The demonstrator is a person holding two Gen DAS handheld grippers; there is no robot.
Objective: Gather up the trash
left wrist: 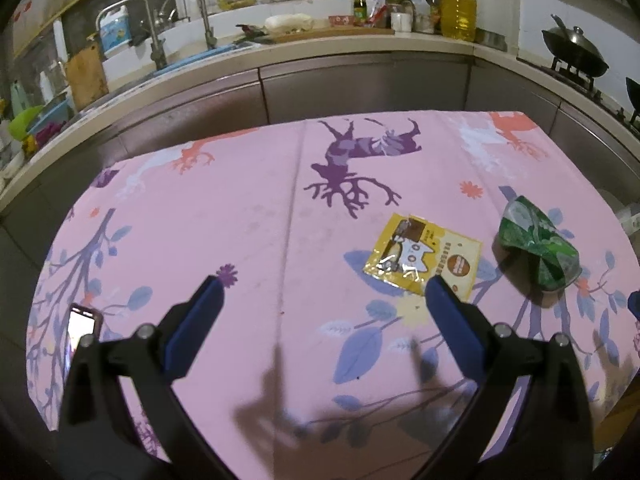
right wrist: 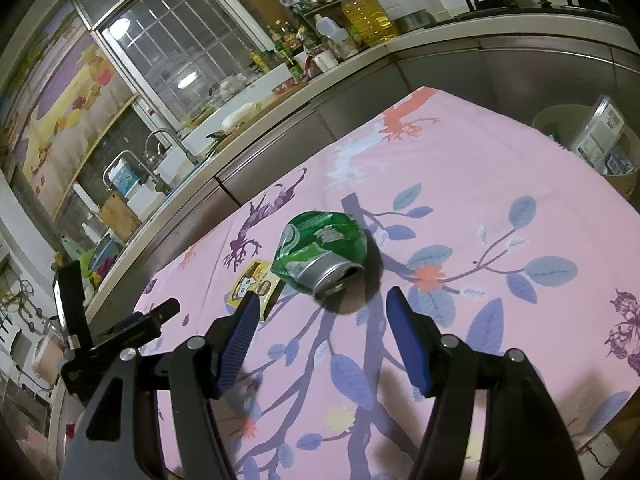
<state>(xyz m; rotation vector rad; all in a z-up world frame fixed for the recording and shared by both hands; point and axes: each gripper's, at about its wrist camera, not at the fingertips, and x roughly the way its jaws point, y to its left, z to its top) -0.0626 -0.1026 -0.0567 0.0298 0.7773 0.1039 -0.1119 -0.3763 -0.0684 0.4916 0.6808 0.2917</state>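
A crushed green can [left wrist: 536, 246] lies on its side on the pink tablecloth [left wrist: 256, 216], right of a flat yellow snack wrapper [left wrist: 422, 258]. My left gripper [left wrist: 324, 286] is open and empty above the cloth; its right finger tip sits just in front of the wrapper. In the right wrist view the can [right wrist: 320, 250] lies just ahead of my open, empty right gripper [right wrist: 322, 300], with the wrapper [right wrist: 254, 286] beside the left finger. The left gripper's body [right wrist: 120, 328] shows at the left.
A phone [left wrist: 82, 326] lies at the table's left edge. A bin [right wrist: 592, 148] with packaging in it stands beyond the table's far right side. A kitchen counter [left wrist: 328, 46] with sink, bottles and a wok [left wrist: 574, 50] runs behind.
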